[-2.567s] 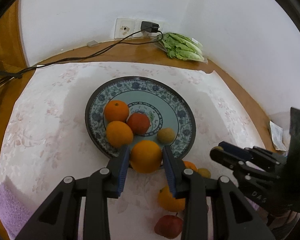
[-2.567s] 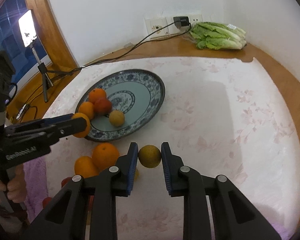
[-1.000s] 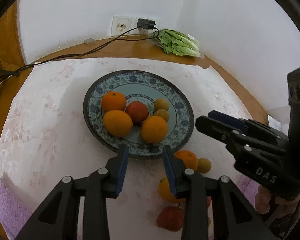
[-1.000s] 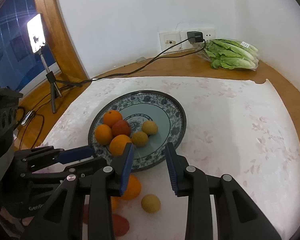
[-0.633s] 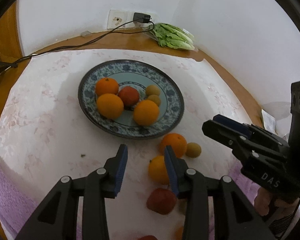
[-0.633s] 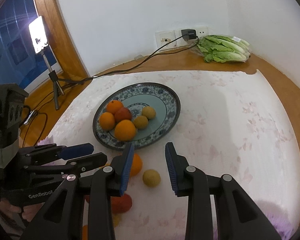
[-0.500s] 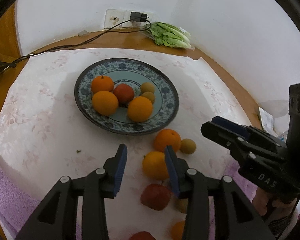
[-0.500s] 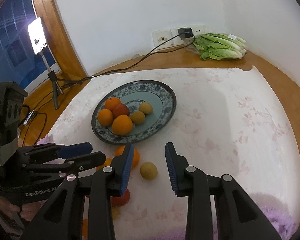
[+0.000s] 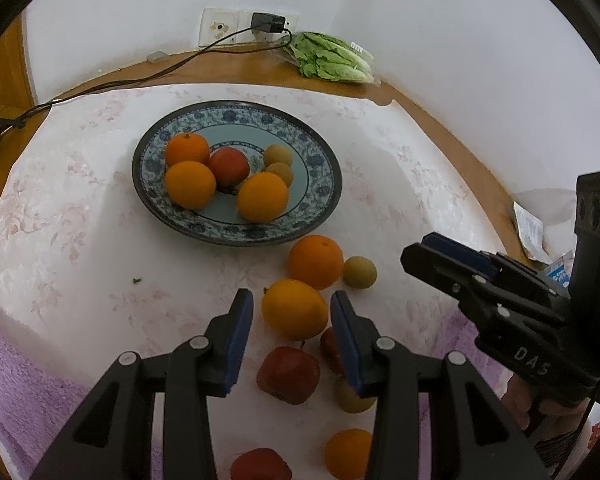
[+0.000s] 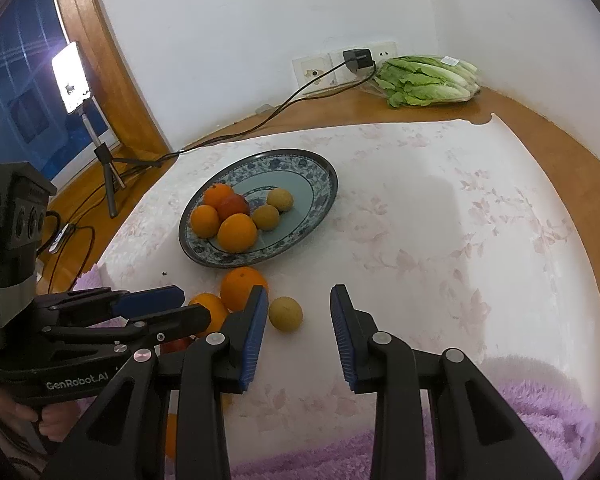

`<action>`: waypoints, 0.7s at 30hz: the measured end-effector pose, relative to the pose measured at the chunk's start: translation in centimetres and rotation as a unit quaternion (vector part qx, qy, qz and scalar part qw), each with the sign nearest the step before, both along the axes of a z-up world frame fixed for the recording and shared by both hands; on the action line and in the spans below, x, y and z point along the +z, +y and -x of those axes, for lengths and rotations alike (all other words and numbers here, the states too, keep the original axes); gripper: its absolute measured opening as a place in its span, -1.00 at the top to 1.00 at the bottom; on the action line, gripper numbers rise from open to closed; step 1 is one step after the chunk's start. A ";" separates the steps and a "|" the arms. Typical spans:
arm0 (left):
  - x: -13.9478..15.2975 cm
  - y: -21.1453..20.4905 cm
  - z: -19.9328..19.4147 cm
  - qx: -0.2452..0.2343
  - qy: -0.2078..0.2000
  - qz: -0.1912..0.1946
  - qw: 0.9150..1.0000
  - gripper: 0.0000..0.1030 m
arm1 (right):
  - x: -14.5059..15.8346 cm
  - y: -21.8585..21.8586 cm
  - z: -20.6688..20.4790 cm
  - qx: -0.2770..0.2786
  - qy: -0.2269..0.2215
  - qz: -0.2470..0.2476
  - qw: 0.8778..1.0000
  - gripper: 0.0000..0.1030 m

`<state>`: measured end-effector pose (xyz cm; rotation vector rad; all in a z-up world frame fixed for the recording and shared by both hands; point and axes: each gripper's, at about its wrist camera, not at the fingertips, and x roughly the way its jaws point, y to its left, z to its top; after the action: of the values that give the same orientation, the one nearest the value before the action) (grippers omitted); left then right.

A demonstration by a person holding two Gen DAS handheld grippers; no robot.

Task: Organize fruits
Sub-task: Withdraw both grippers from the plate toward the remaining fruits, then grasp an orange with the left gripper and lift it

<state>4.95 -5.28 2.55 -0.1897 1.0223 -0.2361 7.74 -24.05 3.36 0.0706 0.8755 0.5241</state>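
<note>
A blue-patterned plate (image 9: pixel 320 152) (image 10: pixel 320 184) on the white floral cloth holds three oranges, a red fruit and two small yellow-brown fruits. Nearer to me loose fruit lies on the cloth. My left gripper (image 9: pixel 292 314) is open, with a loose orange (image 9: pixel 294 308) between its fingertips and a thin gap at each pad. Beyond it sit another orange (image 9: pixel 316 262) and a small yellow fruit (image 9: pixel 360 272). Red apples (image 9: pixel 288 374) lie under the fingers. My right gripper (image 10: pixel 298 312) is open around that small yellow fruit (image 10: pixel 286 314), not touching it. The left gripper (image 10: pixel 180 304) hovers beside it.
A bag of lettuce (image 9: pixel 332 60) (image 10: pixel 424 80) lies by the far wall, beside a socket with a charger and black cable (image 10: pixel 300 92). A purple towel (image 10: pixel 520 432) lines the near edge. A lit phone on a tripod (image 10: pixel 72 76) stands off to the left.
Both grippers have drawn back from the plate toward the loose fruit. The loose orange now shows between the left fingertips, the small yellow fruit between the right ones.
</note>
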 end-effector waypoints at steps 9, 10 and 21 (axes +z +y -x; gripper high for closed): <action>-0.8 -0.7 -0.2 -0.002 0.008 -0.009 1.000 0.18 | -0.5 -0.4 -0.2 -0.004 0.008 -0.005 1.000 0.35; -0.8 -0.8 -0.2 -0.002 0.008 -0.010 1.000 0.18 | -0.6 -0.4 -0.2 -0.004 0.009 -0.005 1.000 0.35; -1.3 -0.7 -0.3 0.000 0.005 -0.008 1.000 0.22 | -1.2 -0.3 -0.3 -0.002 0.018 -0.004 1.000 0.35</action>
<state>5.27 -6.00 1.29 -0.1760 1.0336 -0.2266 8.09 -24.30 2.11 0.0890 0.9088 0.5244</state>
